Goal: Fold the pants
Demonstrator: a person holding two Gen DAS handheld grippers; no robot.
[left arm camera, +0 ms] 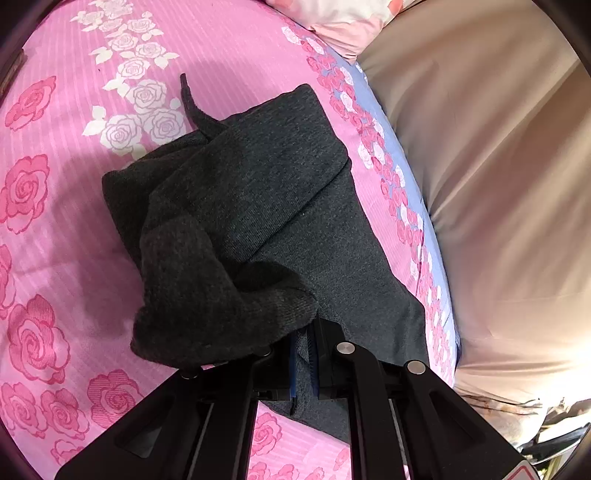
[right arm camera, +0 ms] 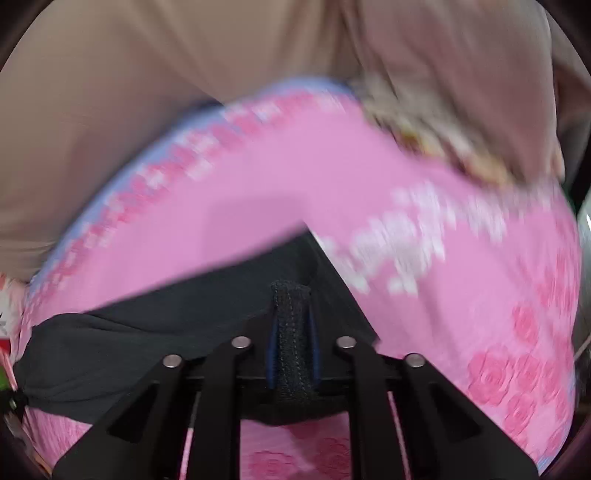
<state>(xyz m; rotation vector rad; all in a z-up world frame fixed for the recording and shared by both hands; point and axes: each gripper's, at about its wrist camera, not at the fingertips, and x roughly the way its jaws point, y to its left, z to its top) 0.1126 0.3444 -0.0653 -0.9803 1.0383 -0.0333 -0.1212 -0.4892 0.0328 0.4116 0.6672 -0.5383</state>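
Observation:
Dark grey knit pants (left arm camera: 243, 221) lie bunched and partly folded on a pink rose-print bedsheet (left arm camera: 55, 184). My left gripper (left arm camera: 303, 332) is shut on a fold of the pants fabric; a ribbed cuff end drapes over its left finger. In the blurred right wrist view the pants (right arm camera: 129, 350) stretch to the left across the sheet. My right gripper (right arm camera: 291, 317) is shut on a black ribbed band of the pants, pinched upright between the blue pads (right arm camera: 274, 350).
A beige curtain or cover (left arm camera: 480, 166) hangs past the bed's blue-trimmed edge (left arm camera: 373, 110). A pink and white pillow (left arm camera: 343, 18) lies at the top. The sheet (right arm camera: 480, 295) extends to the right of the right gripper.

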